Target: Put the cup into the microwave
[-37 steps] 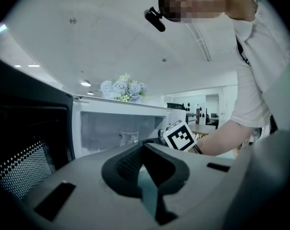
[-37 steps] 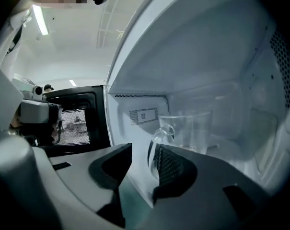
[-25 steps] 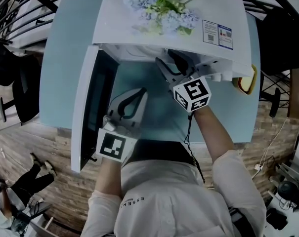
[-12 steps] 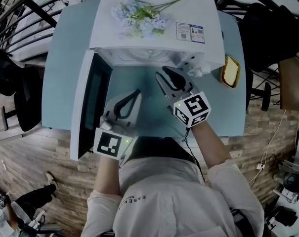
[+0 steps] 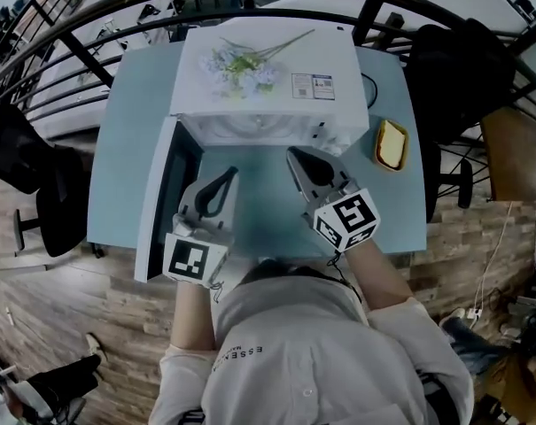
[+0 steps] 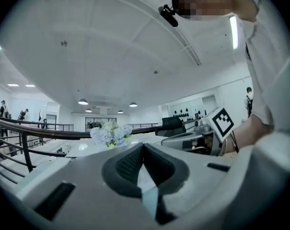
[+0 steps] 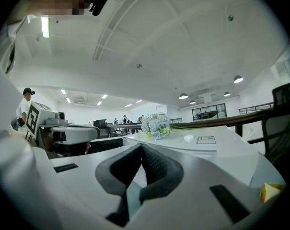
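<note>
The white microwave [image 5: 268,69] stands at the back of the light blue table [image 5: 126,149], its door [image 5: 161,206] swung open to the left. No cup shows in any view, and the oven's inside is hidden from above. My left gripper [image 5: 228,174] hovers in front of the opening, near the door, shut with nothing in it [image 6: 144,146]. My right gripper [image 5: 294,155] hangs beside it, in front of the oven's right half. It is also shut and holds nothing [image 7: 142,147]. Both point level over the microwave's top [image 7: 202,145].
A bunch of pale blue flowers [image 5: 241,60] lies on the microwave's top. A yellow dish [image 5: 392,144] sits on the table right of the oven. Black railings [image 5: 90,42] curve behind the table, and a dark chair [image 5: 454,69] stands at the back right.
My right gripper has come back out of the microwave's opening toward the person. Both grippers have risen and drawn away from the oven. The door is still open.
</note>
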The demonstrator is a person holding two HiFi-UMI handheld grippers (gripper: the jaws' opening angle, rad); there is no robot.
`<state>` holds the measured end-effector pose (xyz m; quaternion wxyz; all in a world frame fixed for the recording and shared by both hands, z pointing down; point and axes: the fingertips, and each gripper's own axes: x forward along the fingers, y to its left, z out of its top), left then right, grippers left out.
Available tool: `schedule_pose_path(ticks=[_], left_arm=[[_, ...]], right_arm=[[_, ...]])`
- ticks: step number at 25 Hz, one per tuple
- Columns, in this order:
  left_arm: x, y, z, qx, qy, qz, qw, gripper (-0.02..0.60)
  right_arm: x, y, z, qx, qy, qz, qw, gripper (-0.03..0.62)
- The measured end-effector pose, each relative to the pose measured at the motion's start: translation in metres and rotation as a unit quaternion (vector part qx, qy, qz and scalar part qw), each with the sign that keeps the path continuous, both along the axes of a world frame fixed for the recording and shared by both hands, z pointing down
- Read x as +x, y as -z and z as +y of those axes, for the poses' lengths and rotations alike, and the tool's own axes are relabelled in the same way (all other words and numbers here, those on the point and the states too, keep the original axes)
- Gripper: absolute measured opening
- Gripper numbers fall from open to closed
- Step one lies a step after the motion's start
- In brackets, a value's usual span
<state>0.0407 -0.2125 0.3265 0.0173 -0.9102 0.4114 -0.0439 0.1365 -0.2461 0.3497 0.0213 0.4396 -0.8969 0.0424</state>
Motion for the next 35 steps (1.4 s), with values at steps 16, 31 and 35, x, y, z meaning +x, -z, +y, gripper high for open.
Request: schedule_pose_path(ticks=[16, 31, 35], left_arm=[[-0.010, 0.036, -0.011, 0.055, -0.009, -0.004, 0.9984, 0.002], [-0.012, 0.033, -0.017, 0.047, -0.019, -0.008, 0.9987, 0.002], [-0.012, 0.035, -0.016, 0.043, -0.024, 0.000, 0.9988, 0.002]], right_arm=[[0.004, 0.065, 0.017, 0.083, -0.020, 0.003, 0.996, 0.015], [0.003, 0.054, 0.010, 0.053, -0.031, -0.017, 0.998, 0.015], [0.005, 0.053, 0.009, 0.054, -0.049, -0.012, 0.997, 0.015]])
